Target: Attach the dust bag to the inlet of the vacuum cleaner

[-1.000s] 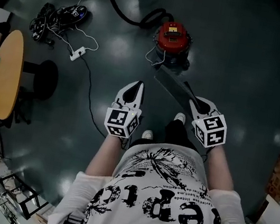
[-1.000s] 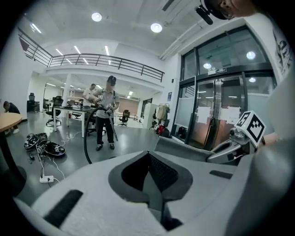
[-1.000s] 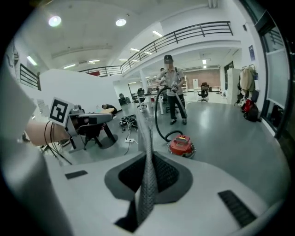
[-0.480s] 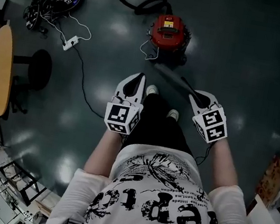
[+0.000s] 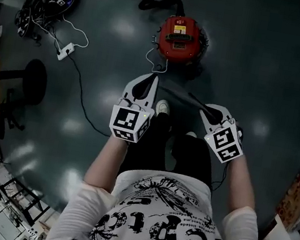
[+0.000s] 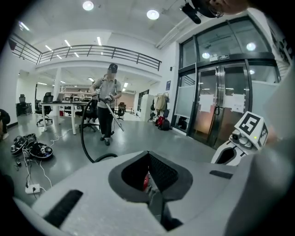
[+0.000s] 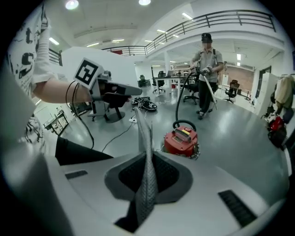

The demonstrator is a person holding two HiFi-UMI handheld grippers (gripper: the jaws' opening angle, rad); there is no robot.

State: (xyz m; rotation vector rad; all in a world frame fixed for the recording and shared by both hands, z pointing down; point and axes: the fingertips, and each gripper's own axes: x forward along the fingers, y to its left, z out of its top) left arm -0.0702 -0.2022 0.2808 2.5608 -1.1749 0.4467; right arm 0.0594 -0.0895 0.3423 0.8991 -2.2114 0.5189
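Pinched flat grey woven dust bag (image 7: 144, 126) by edge in right tongs (image 7: 148, 159), off floor. Clenched left tongs (image 6: 148, 159) on nothing. Stood short of red round vacuum cleaner (image 5: 180, 35) on floor ahead; had not brought bag to inlet, whole attaching left. Saw pinch and weave only in right gripper view; saw gap to vacuum plainly only in head view.

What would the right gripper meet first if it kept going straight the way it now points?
The right gripper, shut on the dust bag, aims down at the red vacuum cleaner; it would probably meet that first, or the floor just beside it; depth is unclear.
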